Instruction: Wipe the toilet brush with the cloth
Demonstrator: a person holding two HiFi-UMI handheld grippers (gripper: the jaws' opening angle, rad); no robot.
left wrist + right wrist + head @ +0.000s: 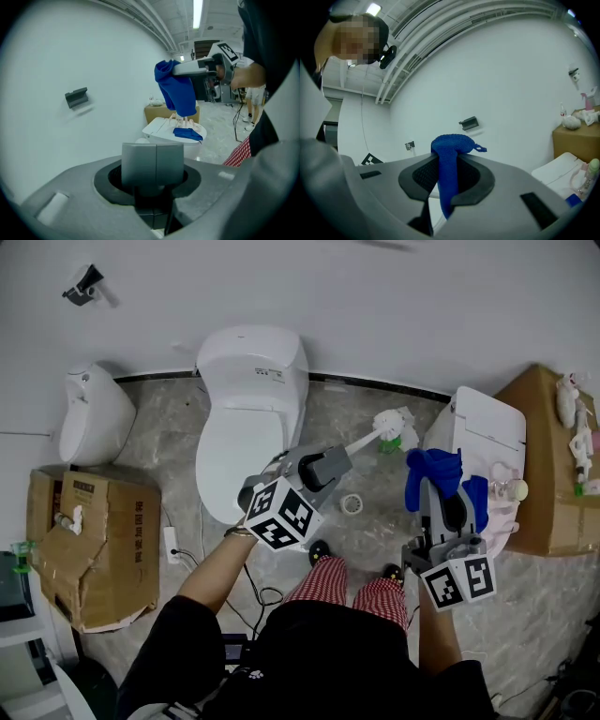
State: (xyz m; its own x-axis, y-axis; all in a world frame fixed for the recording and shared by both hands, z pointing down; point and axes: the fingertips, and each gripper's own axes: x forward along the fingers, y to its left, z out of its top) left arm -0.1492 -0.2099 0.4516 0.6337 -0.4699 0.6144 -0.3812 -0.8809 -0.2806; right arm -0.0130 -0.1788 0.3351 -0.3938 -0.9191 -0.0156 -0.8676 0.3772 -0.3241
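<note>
Above the floor by the toilet (248, 381), the left gripper (328, 463) is clamped on the brush (386, 426) handle, and the right gripper (441, 486) pinches the cloth (433, 468) near the bristles. Risks: the dangling cloth could pull free mid-wipe, and the long brush could twist in its clamp.

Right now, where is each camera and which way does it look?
Head view: on the person's head, looking down at toilet, arms, legs.
Left gripper view: on the left gripper, facing the right gripper and hand.
Right gripper view: on the right gripper, facing the wall; person's head shows.
All three share the blue cloth.
</note>
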